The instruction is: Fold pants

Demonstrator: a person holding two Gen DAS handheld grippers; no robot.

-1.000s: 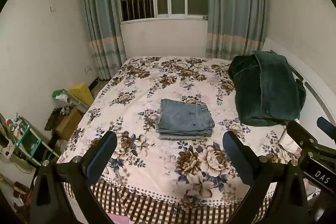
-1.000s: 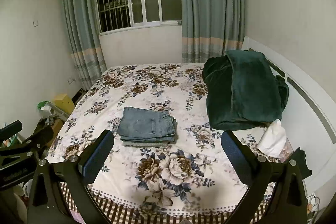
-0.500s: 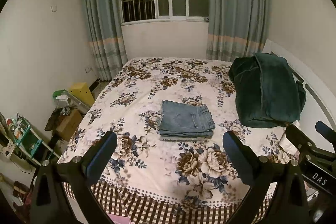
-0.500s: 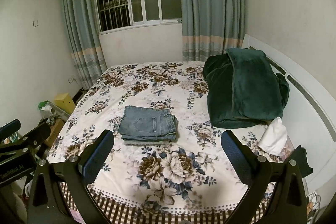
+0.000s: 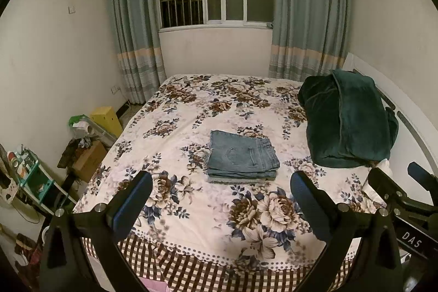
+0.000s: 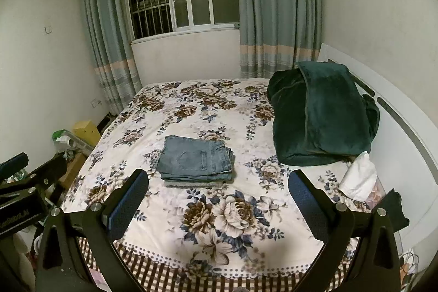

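Now both pulled back slightly from a second ago. Left hand-held gripper [image 5: 220, 197] spread, empty. Jeans [image 5: 242, 159] mid-bed [image 5: 191, 106], unmoved: neat folded stack, waistband pointing right, long axis across bed. Right hand-held gripper [image 6: 219, 196] spread, empty. Folding looks finished.

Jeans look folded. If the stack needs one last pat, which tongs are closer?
Left, marginally. The folded jeans sit right of centre between the left tongs, left of centre between the right tongs; both pairs are open, empty and back at the bed edge. Near even.
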